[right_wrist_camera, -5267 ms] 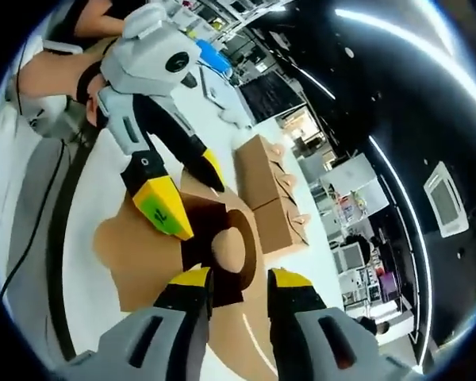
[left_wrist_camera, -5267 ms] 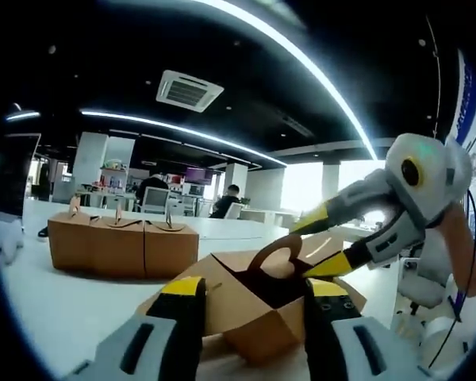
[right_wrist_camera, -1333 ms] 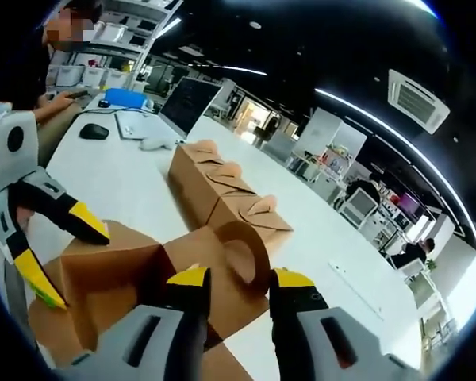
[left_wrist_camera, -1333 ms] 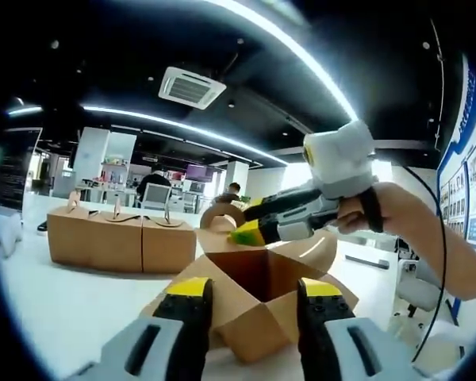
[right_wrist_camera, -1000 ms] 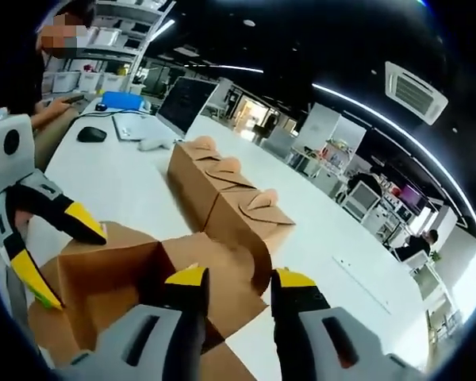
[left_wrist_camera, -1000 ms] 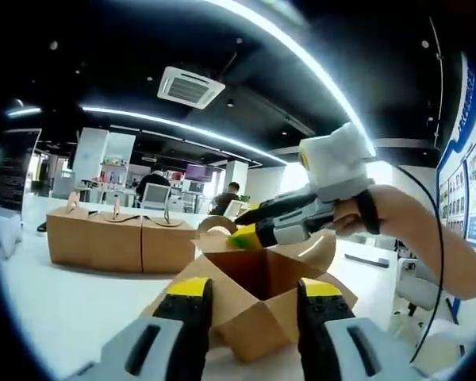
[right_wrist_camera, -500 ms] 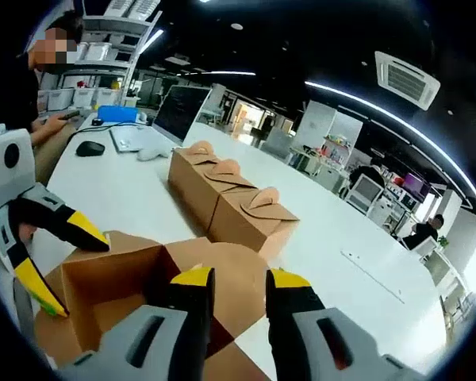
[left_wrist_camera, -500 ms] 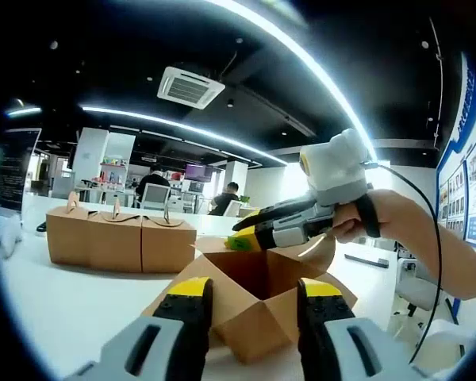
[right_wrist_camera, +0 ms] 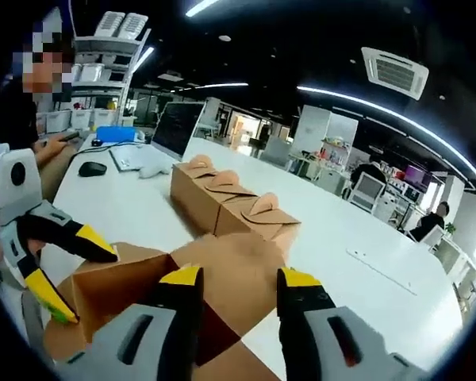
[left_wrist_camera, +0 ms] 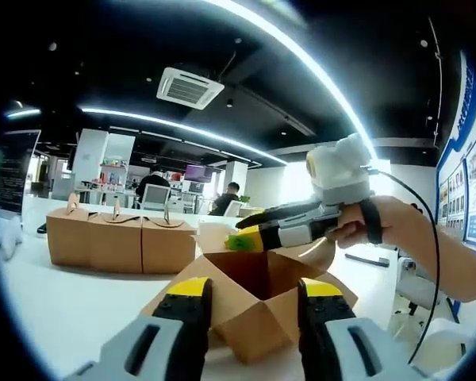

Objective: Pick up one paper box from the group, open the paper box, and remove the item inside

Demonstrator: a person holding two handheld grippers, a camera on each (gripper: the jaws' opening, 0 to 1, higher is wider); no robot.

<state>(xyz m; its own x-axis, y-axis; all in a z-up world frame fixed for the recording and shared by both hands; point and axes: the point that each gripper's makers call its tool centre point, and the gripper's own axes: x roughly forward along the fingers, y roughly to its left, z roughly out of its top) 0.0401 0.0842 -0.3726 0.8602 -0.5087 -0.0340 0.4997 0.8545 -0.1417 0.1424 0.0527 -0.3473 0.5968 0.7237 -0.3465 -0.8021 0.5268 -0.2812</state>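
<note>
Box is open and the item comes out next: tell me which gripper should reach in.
Right, probably. In the left gripper view the right gripper hovers at the open paper box mouth, jaws slightly apart. The left gripper straddles the box's near corner, seemingly steadying it.

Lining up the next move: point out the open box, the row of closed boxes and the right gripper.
open box (left_wrist_camera: pixel 258 305), left gripper view, front corner.
closed boxes (right_wrist_camera: pixel 214 198), right gripper view, side wall.
right gripper (left_wrist_camera: pixel 242 236), left gripper view, jaw tips.
</note>
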